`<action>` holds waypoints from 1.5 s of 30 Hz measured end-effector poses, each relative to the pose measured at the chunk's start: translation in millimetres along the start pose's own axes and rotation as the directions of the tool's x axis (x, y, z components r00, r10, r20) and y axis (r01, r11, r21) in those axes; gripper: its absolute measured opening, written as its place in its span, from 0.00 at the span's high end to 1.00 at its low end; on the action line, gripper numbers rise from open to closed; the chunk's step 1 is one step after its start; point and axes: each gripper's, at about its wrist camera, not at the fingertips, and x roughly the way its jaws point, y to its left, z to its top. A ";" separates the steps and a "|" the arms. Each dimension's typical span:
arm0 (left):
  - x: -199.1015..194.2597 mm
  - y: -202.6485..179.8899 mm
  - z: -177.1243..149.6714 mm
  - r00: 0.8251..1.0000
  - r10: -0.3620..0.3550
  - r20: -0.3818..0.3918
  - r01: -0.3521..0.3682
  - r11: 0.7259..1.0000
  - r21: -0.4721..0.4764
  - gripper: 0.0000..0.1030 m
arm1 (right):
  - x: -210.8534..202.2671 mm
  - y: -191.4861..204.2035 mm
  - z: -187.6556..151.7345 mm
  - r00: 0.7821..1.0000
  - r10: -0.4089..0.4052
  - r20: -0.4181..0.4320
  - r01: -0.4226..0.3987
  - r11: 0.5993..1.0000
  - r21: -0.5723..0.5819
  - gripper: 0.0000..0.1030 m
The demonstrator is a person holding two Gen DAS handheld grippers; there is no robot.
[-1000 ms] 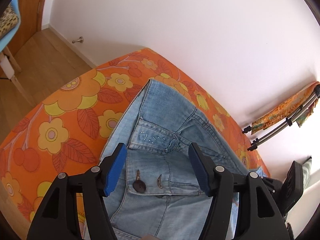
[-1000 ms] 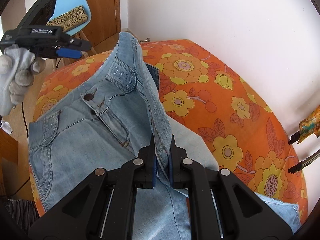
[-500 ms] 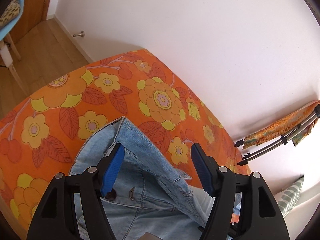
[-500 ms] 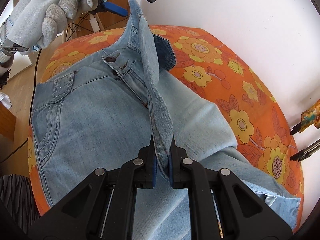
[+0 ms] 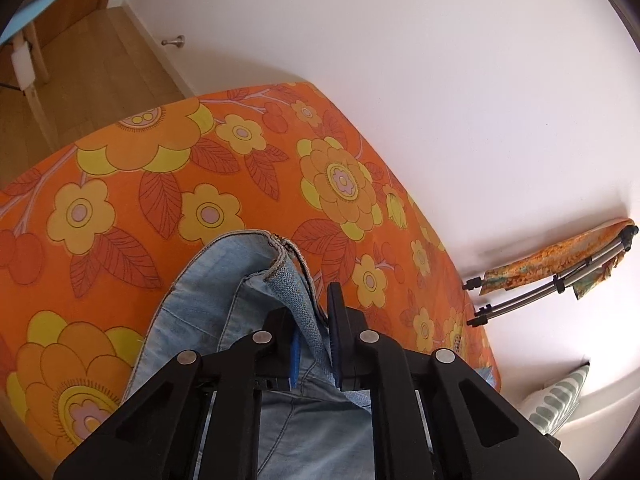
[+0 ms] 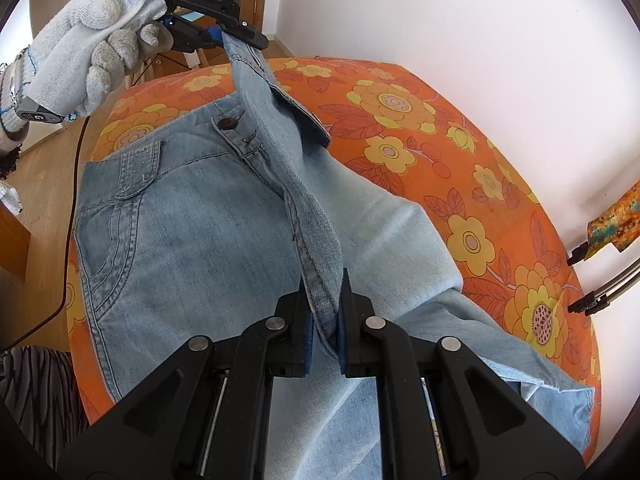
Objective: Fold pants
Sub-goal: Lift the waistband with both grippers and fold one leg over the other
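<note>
- Pants (image 6: 192, 240), pale blue denim, lie spread on a bed-like surface covered with an orange floral cover (image 6: 492, 184); the waistband with its dark button (image 6: 226, 122) and a front pocket (image 6: 116, 208) faces up on the left side of the right wrist view.
- One edge of the denim is lifted off the rest as a raised ridge, running from the waistband corner at the top down along a stitched seam toward the bottom of that view, stretched between the two tools.
- Right gripper (image 6: 325, 328) is pressed together on the lower end of this ridge, the seam pinched between its blue-lined fingers (image 6: 307, 340).
- Left gripper (image 6: 224, 36) pinches the waistband corner at the upper end of the ridge, held above the cover; in its own camera the left gripper (image 5: 312, 336) has the folded denim edge squeezed between its narrow-set fingers.
- A hand in a white knit glove (image 6: 88, 48) grips the left tool's handle.
- Beneath the lifted edge, one leg lies flat toward the lower right, its hem (image 6: 576, 392) near the cover's edge.
- Beyond the cover stand a white wall (image 5: 400, 40), a wooden floor (image 5: 80, 64), a metal rack (image 5: 536, 292) draped with patterned cloth, and a striped cushion (image 5: 560, 396).
</note>
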 end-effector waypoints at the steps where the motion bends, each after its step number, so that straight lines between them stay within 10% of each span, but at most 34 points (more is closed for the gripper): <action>1: -4.4 2.3 -2.9 1.000 -0.001 0.004 0.001 1.000 0.004 0.93 | -0.6 -0.4 -1.3 1.000 0.002 -0.005 -0.002 1.000 -0.005 0.88; 6: -30.1 21.0 -25.5 0.999 -0.004 0.031 0.004 1.000 0.013 0.94 | -10.3 -7.6 -11.1 1.000 -0.015 -0.005 0.015 0.998 -0.067 0.41; 10: -34.0 32.7 -35.6 1.000 0.007 0.020 -0.008 1.000 0.020 0.94 | -16.0 -32.1 -23.6 0.999 -0.031 -0.031 0.029 0.997 -0.070 0.41; 15: -31.1 37.8 -38.6 1.000 0.018 0.020 -0.019 0.999 0.040 0.94 | -31.0 -103.7 -48.2 0.999 -0.006 -0.045 0.015 0.979 0.201 0.41; 17: -29.7 37.6 -38.0 1.000 0.014 0.021 -0.015 0.999 0.043 0.94 | -33.3 -140.1 -64.9 0.998 0.039 -0.053 -0.013 0.906 0.423 0.41; 23: -26.8 37.2 -43.0 1.000 0.013 0.026 -0.015 0.998 0.059 0.94 | -28.9 -204.5 -122.0 0.993 0.113 -0.039 -0.020 0.479 0.877 0.41; 31: -24.9 43.6 -49.1 1.000 0.010 0.019 -0.011 0.999 0.036 0.95 | 7.0 -226.3 -121.2 0.992 0.097 -0.074 0.042 0.296 0.954 0.43; 33: -25.2 45.2 -47.5 1.000 0.013 0.021 -0.014 0.999 0.034 0.96 | 14.8 -232.2 -124.5 0.994 0.098 -0.056 0.028 0.263 0.964 0.64; 35: -25.8 48.1 -44.2 1.000 0.013 0.022 -0.014 1.000 0.026 0.96 | 18.0 -236.4 -125.9 0.994 0.108 -0.014 -0.013 0.243 0.970 0.91; 45: -46.4 40.7 -38.4 0.998 -0.027 0.058 0.025 0.999 0.035 0.96 | -94.6 -219.8 -98.6 0.991 -0.084 0.106 -0.066 0.385 0.921 0.94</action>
